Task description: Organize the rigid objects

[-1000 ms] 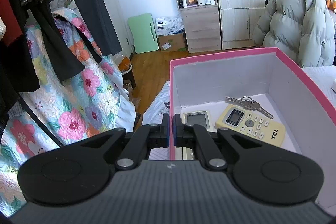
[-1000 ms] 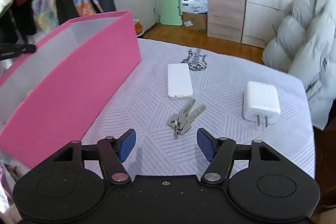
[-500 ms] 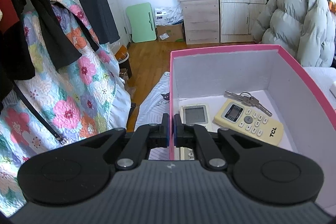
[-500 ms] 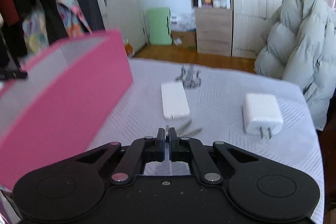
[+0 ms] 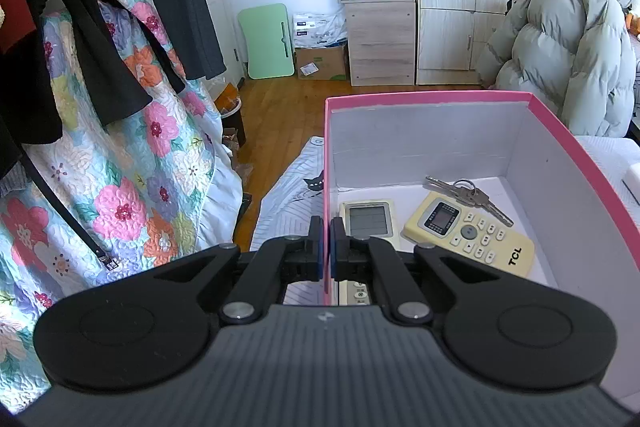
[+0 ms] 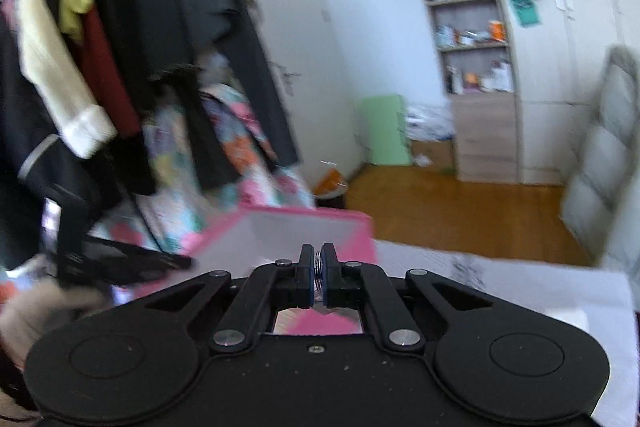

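Right wrist, key ring (image 6: 318, 267) pinched in right gripper (image 6: 318, 281)

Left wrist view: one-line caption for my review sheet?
Left gripper clamps the pink box wall; two remotes and keys lie inside.

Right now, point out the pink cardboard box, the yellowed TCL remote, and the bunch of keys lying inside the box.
Pink cardboard box (image 5: 424, 98), left wrist view, far rim.
Yellowed TCL remote (image 5: 492, 247), left wrist view, button face.
Bunch of keys (image 5: 474, 195), left wrist view, key heads by the ring.

floral quilt (image 5: 132, 163) – under dark hanging clothes (image 5: 120, 7) | green board (image 5: 269, 41) – against wall | puffy coat (image 5: 560, 55) right
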The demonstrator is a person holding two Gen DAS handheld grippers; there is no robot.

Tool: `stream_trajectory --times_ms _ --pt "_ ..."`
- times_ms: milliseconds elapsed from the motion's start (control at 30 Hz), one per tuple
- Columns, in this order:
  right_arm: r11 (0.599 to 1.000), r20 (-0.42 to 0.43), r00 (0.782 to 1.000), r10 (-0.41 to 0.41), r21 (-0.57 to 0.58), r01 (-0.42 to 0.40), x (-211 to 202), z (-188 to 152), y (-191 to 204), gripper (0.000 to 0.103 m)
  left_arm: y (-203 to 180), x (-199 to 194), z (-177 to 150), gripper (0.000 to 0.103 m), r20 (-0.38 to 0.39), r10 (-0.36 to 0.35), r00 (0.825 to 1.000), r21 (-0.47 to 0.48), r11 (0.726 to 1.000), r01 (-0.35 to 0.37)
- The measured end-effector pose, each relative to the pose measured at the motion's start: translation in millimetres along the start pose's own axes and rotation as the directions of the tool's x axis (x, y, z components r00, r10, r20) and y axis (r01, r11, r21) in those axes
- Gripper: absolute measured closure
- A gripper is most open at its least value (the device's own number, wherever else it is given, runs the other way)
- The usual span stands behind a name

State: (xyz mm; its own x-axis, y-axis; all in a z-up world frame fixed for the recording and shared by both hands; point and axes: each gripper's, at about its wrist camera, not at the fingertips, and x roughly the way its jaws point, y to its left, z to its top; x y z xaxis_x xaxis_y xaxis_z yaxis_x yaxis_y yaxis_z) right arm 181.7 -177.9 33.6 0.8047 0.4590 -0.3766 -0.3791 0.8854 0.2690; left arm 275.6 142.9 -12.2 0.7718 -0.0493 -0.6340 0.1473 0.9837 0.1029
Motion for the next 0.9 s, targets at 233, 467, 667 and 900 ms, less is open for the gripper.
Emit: stream_trajectory --times_ms 233,467,667,900 --pt "0.986 -0.065 0.985 0.162 -0.029 -0.164 36 24 42 0.098 0 0 0 0.101 -0.003 -0.007 1.0 -0.007 1.0 0.007" --pt "0.958 -0.256 0.924 0.285 0.123 -0.261 113 36 61 0.098 2 -1 -1 0.101 0.004 -0.024 1.0 -0.026 0.999 0.024" --pt "0.949 -0.406 0.862 0.303 0.212 -0.234 182 19 69 0.097 6 -1 -1 0.101 0.005 -0.038 0.999 -0.048 0.998 0.039" --pt "0.949 -0.429 0.856 0.289 0.248 -0.196 203 18 66 0.093 5 -1 0 0.101 0.004 -0.03 1.0 -0.034 0.999 0.031"
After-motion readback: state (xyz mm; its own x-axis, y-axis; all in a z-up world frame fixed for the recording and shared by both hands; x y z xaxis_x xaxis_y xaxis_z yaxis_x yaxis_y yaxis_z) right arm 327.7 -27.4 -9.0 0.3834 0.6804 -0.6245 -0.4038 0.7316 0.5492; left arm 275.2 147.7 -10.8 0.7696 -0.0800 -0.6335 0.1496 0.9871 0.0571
